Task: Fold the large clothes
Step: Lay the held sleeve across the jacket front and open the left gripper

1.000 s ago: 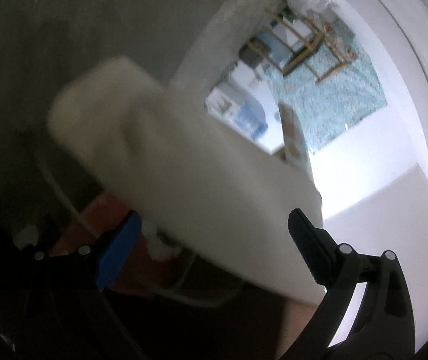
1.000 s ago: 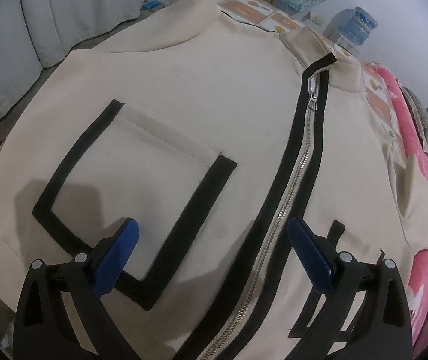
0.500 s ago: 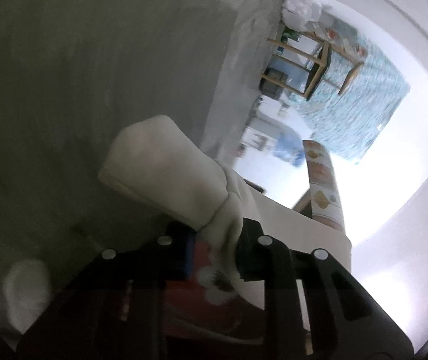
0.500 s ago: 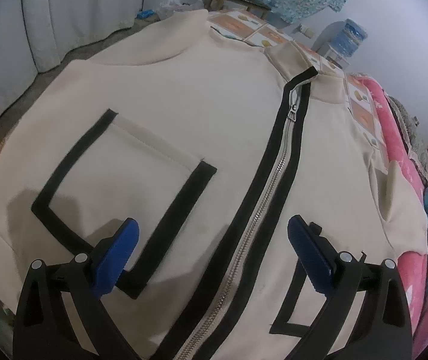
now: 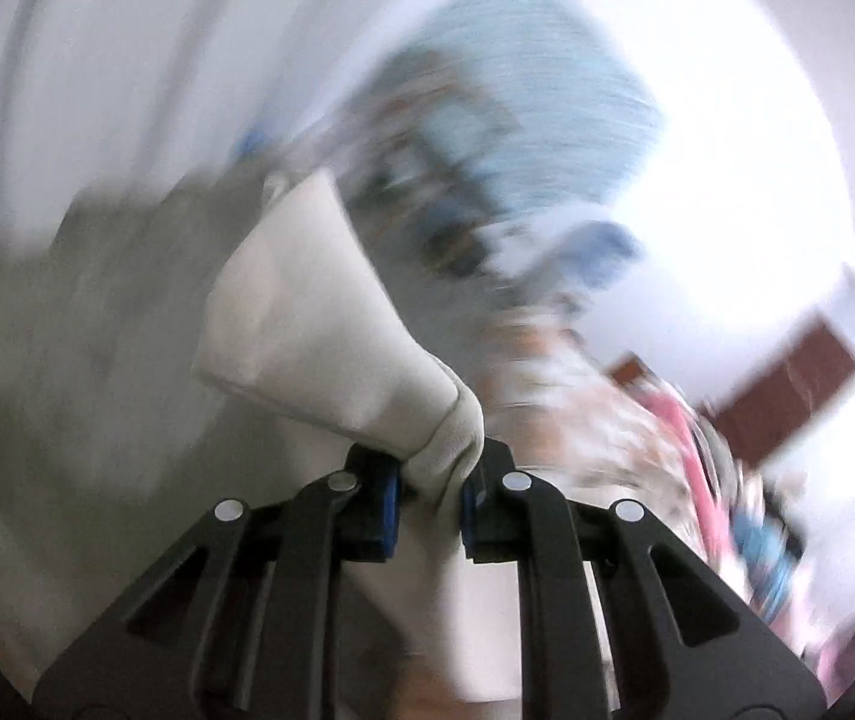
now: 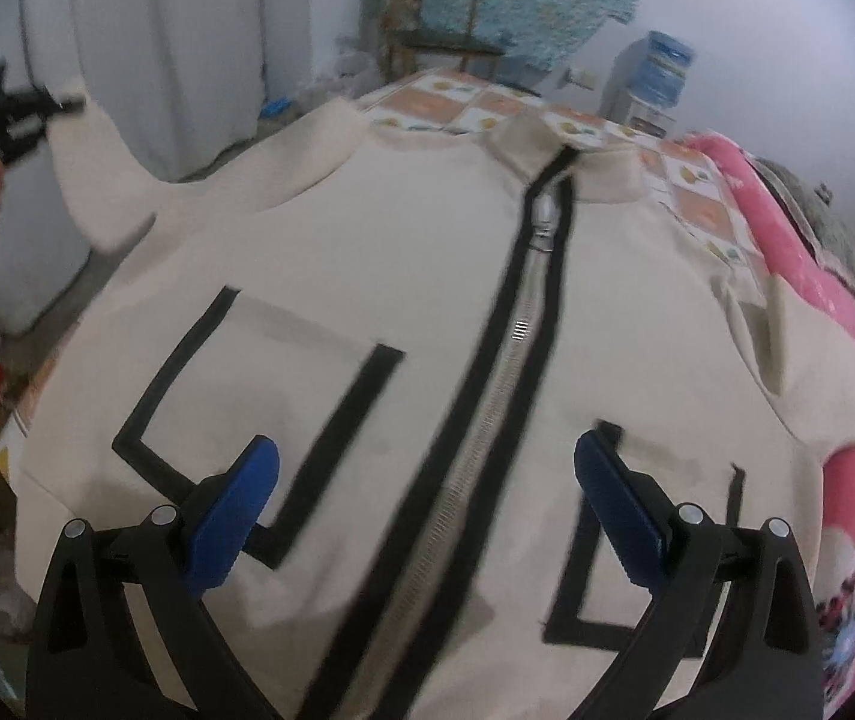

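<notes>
Cream fabric: jacket lies flat on the bed, front up, zip running away from the right claw.
Right claw: jaws spread wide, gripping nothing, hovering over the hem, astride the zip.
Left claw: jaws closing on the sleeve cuff, cloth pinched between them.
Sleeve: lifted off to the jacket's left side, far from the zip.
Key relation: likely fold carries the sleeve inward, across the jacket's long axis; left hand nearer.
</notes>
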A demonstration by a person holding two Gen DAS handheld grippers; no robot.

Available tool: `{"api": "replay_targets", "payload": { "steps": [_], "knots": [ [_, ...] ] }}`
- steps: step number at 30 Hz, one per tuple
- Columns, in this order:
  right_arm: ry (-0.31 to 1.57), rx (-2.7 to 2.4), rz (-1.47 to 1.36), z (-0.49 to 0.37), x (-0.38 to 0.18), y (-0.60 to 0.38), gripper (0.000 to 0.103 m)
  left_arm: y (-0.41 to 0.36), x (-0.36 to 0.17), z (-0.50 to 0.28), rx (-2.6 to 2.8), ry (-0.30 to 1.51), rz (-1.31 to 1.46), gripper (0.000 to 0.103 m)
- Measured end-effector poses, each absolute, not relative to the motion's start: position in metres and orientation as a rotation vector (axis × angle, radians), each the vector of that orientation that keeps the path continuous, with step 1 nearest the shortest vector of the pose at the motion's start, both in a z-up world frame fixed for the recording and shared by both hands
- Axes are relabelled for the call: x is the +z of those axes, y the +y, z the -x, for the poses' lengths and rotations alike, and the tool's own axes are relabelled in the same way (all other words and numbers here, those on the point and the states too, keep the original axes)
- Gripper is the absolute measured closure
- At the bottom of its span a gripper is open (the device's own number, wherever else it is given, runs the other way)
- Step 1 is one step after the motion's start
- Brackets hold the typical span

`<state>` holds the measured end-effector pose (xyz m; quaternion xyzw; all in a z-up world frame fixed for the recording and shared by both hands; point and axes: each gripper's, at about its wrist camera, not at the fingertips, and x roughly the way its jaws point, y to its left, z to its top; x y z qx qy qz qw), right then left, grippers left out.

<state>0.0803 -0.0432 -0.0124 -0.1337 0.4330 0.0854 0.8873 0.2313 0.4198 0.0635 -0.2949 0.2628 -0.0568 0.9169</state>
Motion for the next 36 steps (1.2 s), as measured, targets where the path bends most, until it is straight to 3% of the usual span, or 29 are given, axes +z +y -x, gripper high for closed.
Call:
{"api": "replay_targets", "payload": {
  "steps": [3,7,13,15,16,19,22,23,33,36],
  "knots": [
    [0.859,0.160,0.226,-0.070,-0.003,-0.067,0.007,0.321,0.138,-0.223,-0.226,0.456,0.380,0.089],
    [0.776,0.124,0.157,-0.050,0.012,-0.105,0.007,0.193,0.173,-0.223,-0.422,0.454,0.226,0.089],
    [0.730,0.066,0.022,-0.031,0.016,-0.170,0.007,0.037,0.103,-0.224,-0.512,0.677,-0.020,0.087],
    [0.751,0.058,-0.035,-0.029,0.008,-0.186,0.007,0.005,0.053,-0.222,-0.517,0.838,-0.083,0.077],
    [0.759,0.052,-0.051,-0.028,0.003,-0.192,0.007,-0.002,0.035,-0.208,-0.520,0.886,-0.097,0.067],
    [0.797,0.051,-0.092,-0.032,-0.012,-0.207,0.006,-0.013,0.004,-0.194,-0.539,1.009,-0.085,0.058],
    [0.828,0.063,-0.086,-0.040,-0.023,-0.211,0.006,0.003,0.014,-0.176,-0.536,0.972,-0.021,0.028],
    [0.838,0.065,-0.082,-0.044,-0.026,-0.211,0.006,0.008,0.020,-0.169,-0.527,0.935,0.001,0.023],
    [0.950,0.027,-0.018,-0.063,-0.057,-0.212,0.006,0.018,-0.023,-0.150,-0.245,0.975,-0.003,0.019],
    [0.944,0.022,0.021,-0.062,-0.059,-0.208,0.006,0.013,-0.028,-0.143,-0.212,0.959,-0.059,0.013]
  ]
}}
